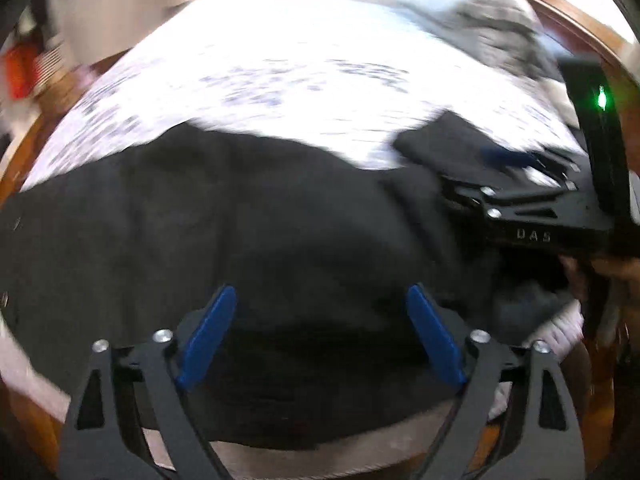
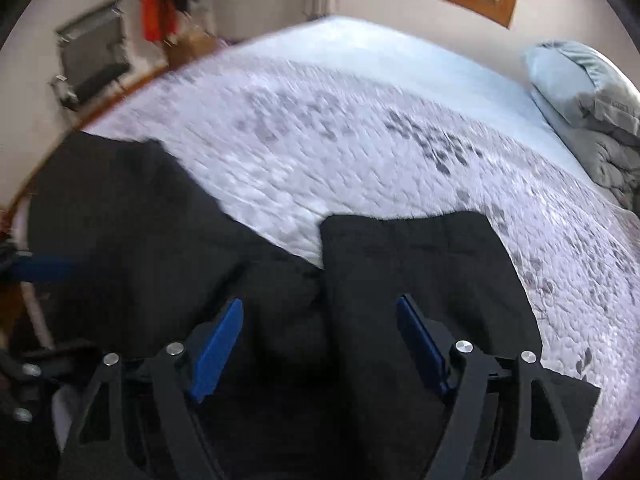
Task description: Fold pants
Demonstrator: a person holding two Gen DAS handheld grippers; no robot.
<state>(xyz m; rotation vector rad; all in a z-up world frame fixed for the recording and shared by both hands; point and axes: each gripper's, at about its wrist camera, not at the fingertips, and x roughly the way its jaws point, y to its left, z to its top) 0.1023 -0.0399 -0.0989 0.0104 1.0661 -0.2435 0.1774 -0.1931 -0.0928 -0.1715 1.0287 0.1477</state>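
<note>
Jaws spread wide, nothing held: left gripper (image 1: pixel 320 300) above black pants (image 1: pixel 248 220) spread on quilted bed (image 1: pixel 280 60); right gripper's state not readable here

Right view: right gripper (image 2: pixel 320 312) wide open, empty, over pants (image 2: pixel 420 272); legs apart, apparently unfolded; folding judged barely begun

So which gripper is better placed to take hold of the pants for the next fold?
Probably the right gripper: its open jaws straddle a bunched ridge of the black pants between the legs. The left gripper is also open, but over flat cloth with no fold or edge between them.
</note>
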